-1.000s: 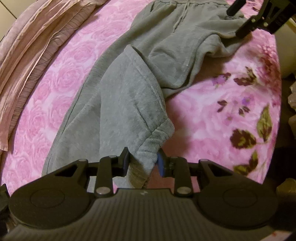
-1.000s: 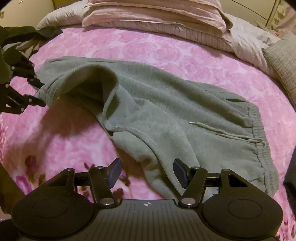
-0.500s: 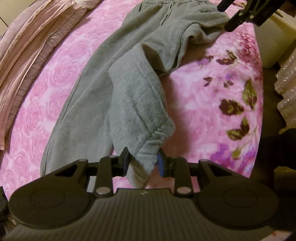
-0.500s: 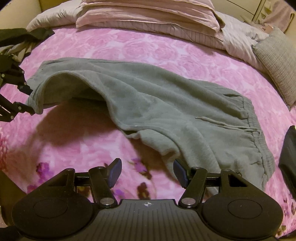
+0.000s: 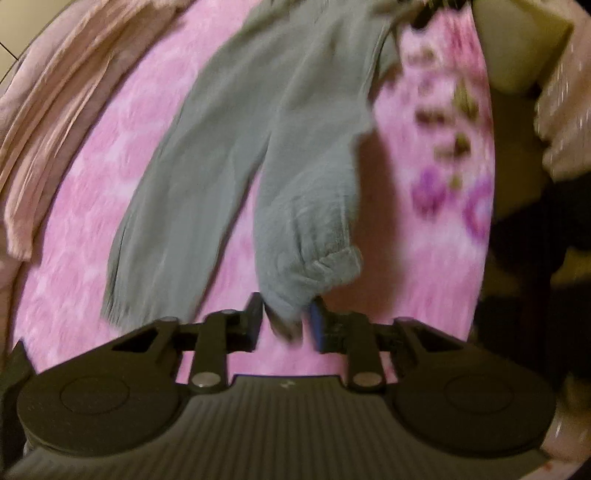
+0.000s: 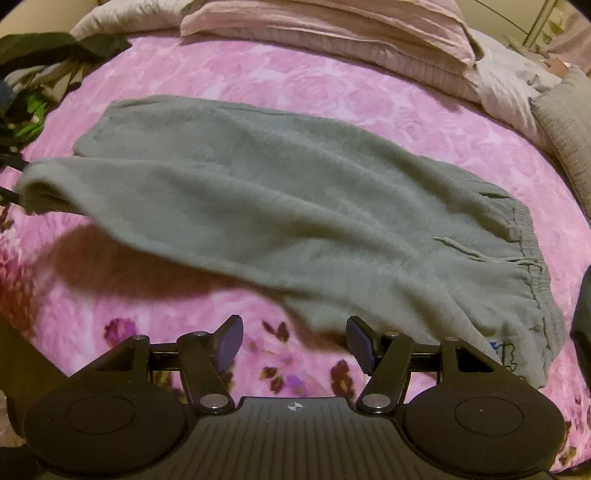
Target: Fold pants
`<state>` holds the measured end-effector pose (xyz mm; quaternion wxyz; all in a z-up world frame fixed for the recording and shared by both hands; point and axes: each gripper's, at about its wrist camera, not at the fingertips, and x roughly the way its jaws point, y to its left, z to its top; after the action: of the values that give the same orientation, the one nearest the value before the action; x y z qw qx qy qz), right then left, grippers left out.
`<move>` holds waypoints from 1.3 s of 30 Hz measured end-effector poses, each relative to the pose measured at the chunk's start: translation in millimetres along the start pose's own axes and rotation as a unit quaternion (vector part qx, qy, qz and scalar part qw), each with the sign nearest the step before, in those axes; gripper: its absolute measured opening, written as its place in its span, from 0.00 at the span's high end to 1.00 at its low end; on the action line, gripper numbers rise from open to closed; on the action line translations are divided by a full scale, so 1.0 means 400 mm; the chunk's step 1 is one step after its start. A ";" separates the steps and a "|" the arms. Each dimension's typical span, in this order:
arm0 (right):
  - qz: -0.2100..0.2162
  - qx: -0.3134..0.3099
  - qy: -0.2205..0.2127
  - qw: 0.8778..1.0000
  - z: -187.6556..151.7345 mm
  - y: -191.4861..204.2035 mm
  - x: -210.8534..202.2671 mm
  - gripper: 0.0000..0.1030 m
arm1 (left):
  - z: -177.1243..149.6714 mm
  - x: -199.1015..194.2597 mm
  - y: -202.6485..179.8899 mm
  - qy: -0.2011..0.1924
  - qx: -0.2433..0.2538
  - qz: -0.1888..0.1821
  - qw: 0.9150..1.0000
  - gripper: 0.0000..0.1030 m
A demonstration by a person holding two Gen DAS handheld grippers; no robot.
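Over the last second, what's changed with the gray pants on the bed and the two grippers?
The left gripper, its jaws closing on the cuff, has pulled that leg of the gray pants out straight beside the other leg; the earlier fold across the body is gone. The right gripper stayed open and empty above the pink bedspread near the waistband, which stayed flat.

Grey fleece pants lie stretched across the pink rose-print bed, both legs side by side and running lengthwise toward the pillow side's near edge. The ribbed waistband with its drawstring rests flat on the bed. One leg's cuff is lifted off the bed, bunched and crumpled.
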<state>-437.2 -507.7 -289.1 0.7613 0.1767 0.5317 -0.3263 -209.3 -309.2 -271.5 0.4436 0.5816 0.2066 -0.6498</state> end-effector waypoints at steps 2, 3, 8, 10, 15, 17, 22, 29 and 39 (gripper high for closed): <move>0.002 -0.003 0.007 1.000 -0.005 0.007 0.014 0.43 | -0.068 0.006 0.002 0.037 0.003 0.017 0.999 1.00; 0.004 -0.003 0.010 1.000 -0.008 0.007 0.019 0.43 | -0.096 0.010 0.011 0.050 -0.009 0.016 0.999 1.00; 0.007 0.035 0.026 0.999 -0.042 -0.013 0.051 0.43 | -0.141 0.027 0.034 0.062 -0.091 0.015 0.994 0.96; 0.002 0.058 0.035 0.998 -0.068 -0.038 0.064 0.42 | -0.114 0.044 0.027 0.041 -0.116 0.012 0.992 0.82; -0.032 0.083 0.043 0.995 -0.126 -0.130 0.082 0.33 | -0.040 0.138 -0.004 0.012 -0.215 -0.014 0.976 0.34; -0.045 0.091 0.043 0.994 -0.151 -0.180 0.090 0.32 | -0.021 0.189 -0.005 0.012 -0.256 -0.021 0.966 0.34; -0.076 0.066 0.031 0.994 -0.207 -0.266 0.124 0.32 | -0.011 0.291 0.021 0.007 -0.301 -0.013 0.953 0.27; -0.080 0.025 -0.006 0.996 -0.229 -0.272 0.149 0.32 | -0.019 0.281 0.061 0.002 -0.330 -0.068 0.941 0.75; -0.072 -0.062 -0.036 0.995 -0.167 -0.181 0.126 0.32 | -0.102 0.150 0.214 0.008 -0.294 -0.039 0.955 0.77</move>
<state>-522.1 -534.4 -355.0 0.7642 0.0783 0.5342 -0.3528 -111.9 -342.0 -316.3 0.5679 0.4221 0.4139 -0.5727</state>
